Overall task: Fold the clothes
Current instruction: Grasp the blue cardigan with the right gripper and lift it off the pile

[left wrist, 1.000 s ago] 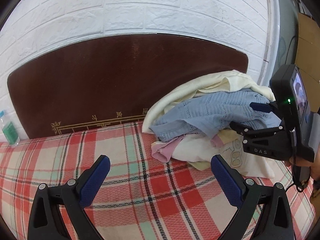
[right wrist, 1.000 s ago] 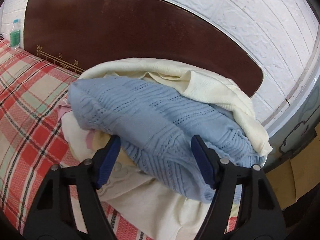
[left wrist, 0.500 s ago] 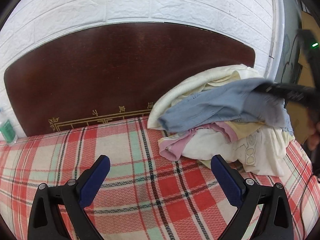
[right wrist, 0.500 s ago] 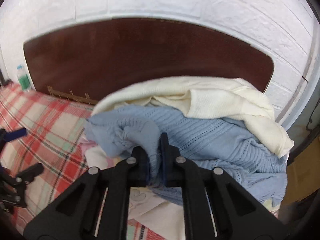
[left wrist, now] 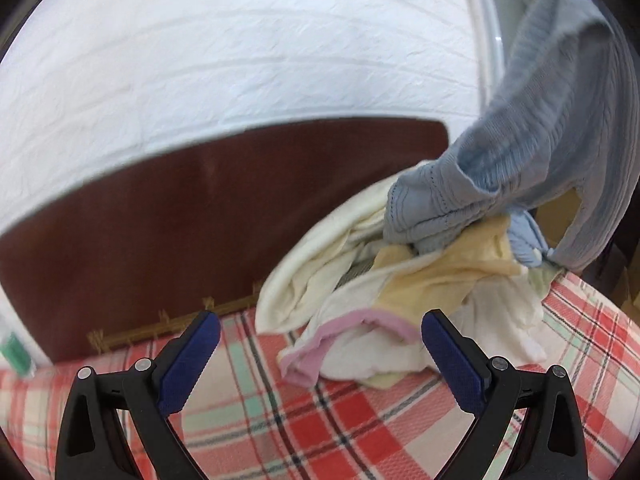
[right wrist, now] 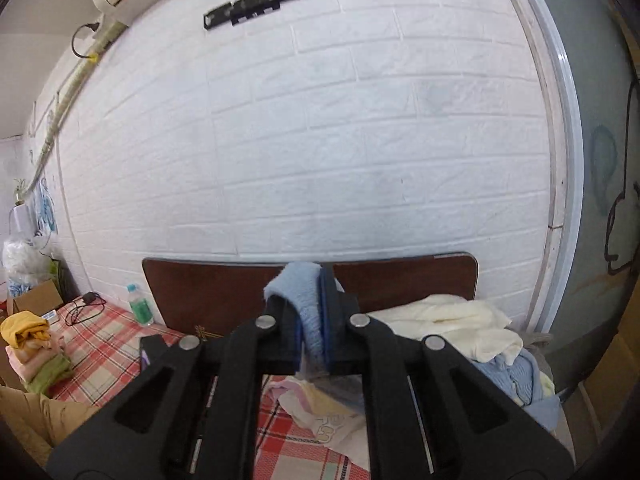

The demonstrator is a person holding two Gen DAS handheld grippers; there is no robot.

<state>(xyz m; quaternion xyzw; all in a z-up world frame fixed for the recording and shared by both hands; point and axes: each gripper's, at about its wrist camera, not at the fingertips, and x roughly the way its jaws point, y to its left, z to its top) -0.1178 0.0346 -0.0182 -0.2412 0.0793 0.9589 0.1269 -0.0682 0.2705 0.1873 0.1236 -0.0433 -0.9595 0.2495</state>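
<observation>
A light blue knit sweater (left wrist: 532,128) hangs stretched from the upper right down to a heap of clothes (left wrist: 404,296) on the plaid bed. My right gripper (right wrist: 311,320) is shut on a fold of the blue sweater (right wrist: 306,300) and holds it high, level with the headboard top. The rest of the sweater trails down to the cream and blue pile (right wrist: 480,340) at the right. My left gripper (left wrist: 320,356) stands open low over the bedsheet, in front of the heap, with nothing between its blue pads (left wrist: 192,360).
A dark brown headboard (left wrist: 192,220) backs the bed against a white brick wall. A green-labelled bottle (right wrist: 138,304) stands by the headboard's left end. Folded yellow, pink and green clothes (right wrist: 32,352) sit at the far left, near a cable and a cardboard box (right wrist: 34,300).
My right gripper closed on the blue sweater and rose steeply, pulling it up off the heap. The left gripper drifted up and tilted, staying open.
</observation>
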